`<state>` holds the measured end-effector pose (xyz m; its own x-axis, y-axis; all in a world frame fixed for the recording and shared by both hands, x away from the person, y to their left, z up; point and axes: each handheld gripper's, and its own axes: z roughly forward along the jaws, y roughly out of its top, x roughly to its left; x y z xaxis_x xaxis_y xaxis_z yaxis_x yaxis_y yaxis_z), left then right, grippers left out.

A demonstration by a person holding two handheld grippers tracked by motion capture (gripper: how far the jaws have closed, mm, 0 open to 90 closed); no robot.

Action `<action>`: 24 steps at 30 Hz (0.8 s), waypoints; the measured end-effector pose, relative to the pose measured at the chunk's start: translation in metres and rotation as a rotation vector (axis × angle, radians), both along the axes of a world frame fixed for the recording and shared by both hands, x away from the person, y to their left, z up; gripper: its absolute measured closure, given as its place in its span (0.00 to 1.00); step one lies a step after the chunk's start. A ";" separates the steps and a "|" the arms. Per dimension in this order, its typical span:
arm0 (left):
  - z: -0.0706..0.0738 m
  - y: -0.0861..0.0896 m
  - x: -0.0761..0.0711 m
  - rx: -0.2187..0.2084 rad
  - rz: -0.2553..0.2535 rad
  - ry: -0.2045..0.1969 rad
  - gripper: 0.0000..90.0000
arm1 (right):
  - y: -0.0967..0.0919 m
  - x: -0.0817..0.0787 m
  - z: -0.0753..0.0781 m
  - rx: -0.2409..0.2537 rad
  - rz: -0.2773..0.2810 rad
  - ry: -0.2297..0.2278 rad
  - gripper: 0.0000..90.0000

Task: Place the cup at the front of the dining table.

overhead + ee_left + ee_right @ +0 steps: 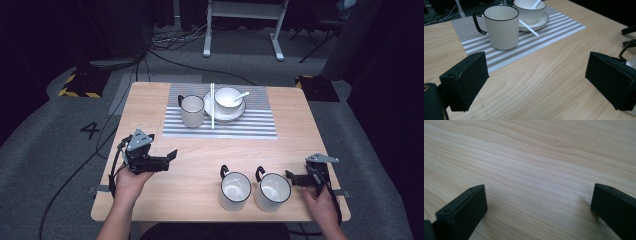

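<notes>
**Sam:** Where are the cups?

**Mia:** Two mugs, the right mug (272, 191) and the left mug (235, 190), stand at the near edge of the desk (300, 140). The right gripper (292, 178) is just beside one, fingers wide apart, holding nothing.

**Sam:** And next?

**Mia:** Probably grab that mug. The left gripper (172, 156) waits, released too.

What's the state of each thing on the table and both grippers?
left gripper: open, holding nothing
right gripper: open, holding nothing, beside the right mug
mug on the placemat: upright
left mug: upright, empty
right mug: upright, empty
bowl: upright on its saucer, spoon inside
chopsticks: lying across the saucer rim
placemat: flat
</notes>
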<state>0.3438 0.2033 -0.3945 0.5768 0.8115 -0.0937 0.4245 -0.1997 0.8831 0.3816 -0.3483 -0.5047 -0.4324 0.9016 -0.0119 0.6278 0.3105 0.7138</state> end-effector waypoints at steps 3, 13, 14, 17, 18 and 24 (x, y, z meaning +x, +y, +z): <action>-0.002 0.005 -0.009 -0.001 0.007 0.000 0.05 | 0.000 0.000 0.000 -0.002 0.002 -0.002 0.00; -0.019 0.015 -0.037 0.082 0.046 0.000 0.06 | 0.000 0.000 0.000 -0.001 0.001 -0.001 0.01; -0.019 0.015 -0.037 0.082 0.046 0.000 0.06 | 0.000 0.000 0.000 -0.001 0.001 -0.001 0.01; -0.026 0.019 -0.045 0.101 0.055 0.010 0.06 | 0.000 0.000 0.000 -0.001 0.001 -0.001 0.01; -0.028 0.021 -0.048 0.095 0.060 0.012 0.06 | 0.000 0.000 0.000 0.000 0.000 0.000 0.00; -0.040 0.027 -0.059 0.106 0.053 0.031 0.07 | 0.000 0.000 0.000 -0.001 0.000 -0.002 0.01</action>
